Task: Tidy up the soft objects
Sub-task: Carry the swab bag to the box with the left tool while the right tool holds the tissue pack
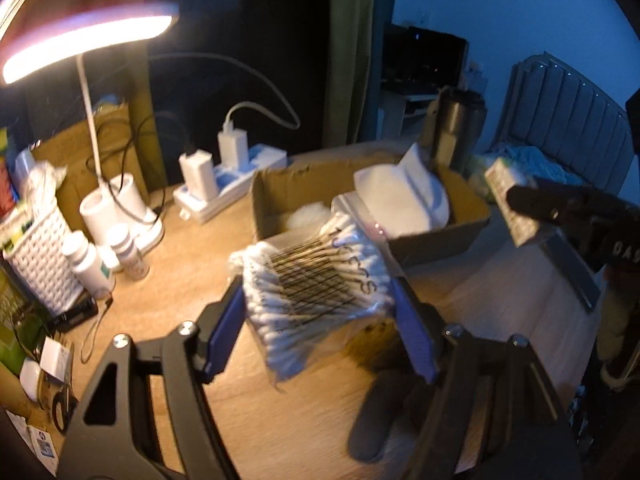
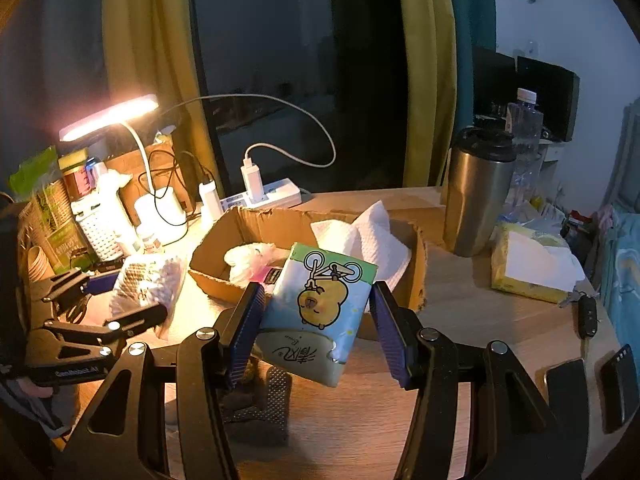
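My left gripper (image 1: 318, 292) is shut on a clear bag of cotton swabs (image 1: 316, 280) and holds it above the wooden desk, just in front of the open cardboard box (image 1: 264, 192). The bag also shows in the right wrist view (image 2: 148, 284). My right gripper (image 2: 316, 308) is shut on a blue-green tissue pack with a yellow cartoon (image 2: 320, 312), held in the air before the box (image 2: 216, 240). The box holds a white folded paper towel (image 2: 360, 240) and a white fluffy item (image 2: 248, 258).
A lit desk lamp (image 2: 108, 116), a power strip with chargers (image 2: 264, 196), a white basket (image 1: 40, 256) and pill bottles (image 1: 86, 262) stand at the left. A steel tumbler (image 2: 476, 196), a yellow tissue pack (image 2: 532, 268) and a key fob (image 2: 588, 316) are at the right.
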Available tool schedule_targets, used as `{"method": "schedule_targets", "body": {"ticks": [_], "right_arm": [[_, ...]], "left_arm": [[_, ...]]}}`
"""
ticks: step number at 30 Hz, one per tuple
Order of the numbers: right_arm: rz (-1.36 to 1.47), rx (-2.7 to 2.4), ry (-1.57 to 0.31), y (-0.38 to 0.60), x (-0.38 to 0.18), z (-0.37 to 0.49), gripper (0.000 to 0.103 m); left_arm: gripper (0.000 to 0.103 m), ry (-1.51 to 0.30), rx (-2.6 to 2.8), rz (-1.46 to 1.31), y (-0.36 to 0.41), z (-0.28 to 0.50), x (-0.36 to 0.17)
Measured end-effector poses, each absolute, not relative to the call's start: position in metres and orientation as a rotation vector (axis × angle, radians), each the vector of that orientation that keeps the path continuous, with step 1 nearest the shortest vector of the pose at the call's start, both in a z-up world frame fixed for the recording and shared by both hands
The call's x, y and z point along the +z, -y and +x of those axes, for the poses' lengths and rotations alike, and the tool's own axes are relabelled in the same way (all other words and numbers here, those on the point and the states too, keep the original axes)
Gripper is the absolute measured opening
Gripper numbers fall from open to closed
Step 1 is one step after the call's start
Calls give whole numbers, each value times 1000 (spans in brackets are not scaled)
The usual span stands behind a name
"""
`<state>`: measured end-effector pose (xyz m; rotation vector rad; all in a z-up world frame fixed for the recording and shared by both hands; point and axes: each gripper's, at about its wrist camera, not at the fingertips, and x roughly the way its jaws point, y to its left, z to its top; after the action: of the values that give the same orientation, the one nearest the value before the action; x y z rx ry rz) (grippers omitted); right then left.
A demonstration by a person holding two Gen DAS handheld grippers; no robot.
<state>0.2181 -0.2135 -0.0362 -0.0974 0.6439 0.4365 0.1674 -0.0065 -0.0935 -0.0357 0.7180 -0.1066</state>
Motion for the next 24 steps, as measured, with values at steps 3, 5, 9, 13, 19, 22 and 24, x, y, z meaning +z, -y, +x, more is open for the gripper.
{"method": "schedule_targets", "body": {"ticks": [3,5,9,13,19,22,24], "right_arm": [[-91,433,-635,219,-33,221,58],[-87,431,-629,222,-31,223,58],[-82,426,-624,226,-30,230,58],[-80,424,-624,230,-31,240,58],[-82,435,-629,231,-35,256,58],[-79,438,-640,230,-41,267,58],[-75,441,-651,230,-46,275,58]], "left_arm": [[72,-689,-118,-32,13,169,-81],[72,-669,-127,-30,18,171,-73],[72,-634,-147,-31,28,180,-59],[72,-612,-154,-28,36,192,-51],[72,-613,-166,-37,45,211,-53],[72,-622,-178,-41,50,220,-57],[72,-628,-182,-41,52,227,-61]]}}
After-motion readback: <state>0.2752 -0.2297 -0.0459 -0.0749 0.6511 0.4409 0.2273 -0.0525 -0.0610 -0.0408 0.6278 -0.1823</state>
